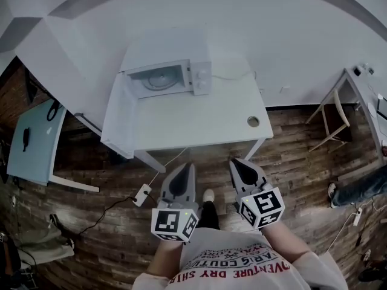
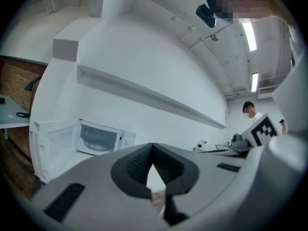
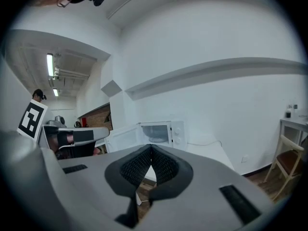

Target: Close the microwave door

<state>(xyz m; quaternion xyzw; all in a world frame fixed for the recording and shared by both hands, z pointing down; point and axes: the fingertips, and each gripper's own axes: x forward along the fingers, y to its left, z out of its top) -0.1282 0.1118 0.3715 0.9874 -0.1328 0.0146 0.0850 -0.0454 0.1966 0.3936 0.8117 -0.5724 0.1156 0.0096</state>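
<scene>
White microwave (image 1: 172,77) – far left on table (image 1: 211,122), door (image 1: 118,119) swung wide leftward | left gripper (image 1: 186,168), right gripper (image 1: 237,162) – jaws pressed together, empty, held near the body, well apart from door | closed tips suit pushing.

Red print on the shirt (image 1: 242,266) includes "DRY".

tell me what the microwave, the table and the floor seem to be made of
Microwave: smooth white casing, painted metal or plastic, can't tell which. Table: matte white top, likely laminate or painted board. Floor: brown planks with seams and grain, wood or wood-look.
</scene>
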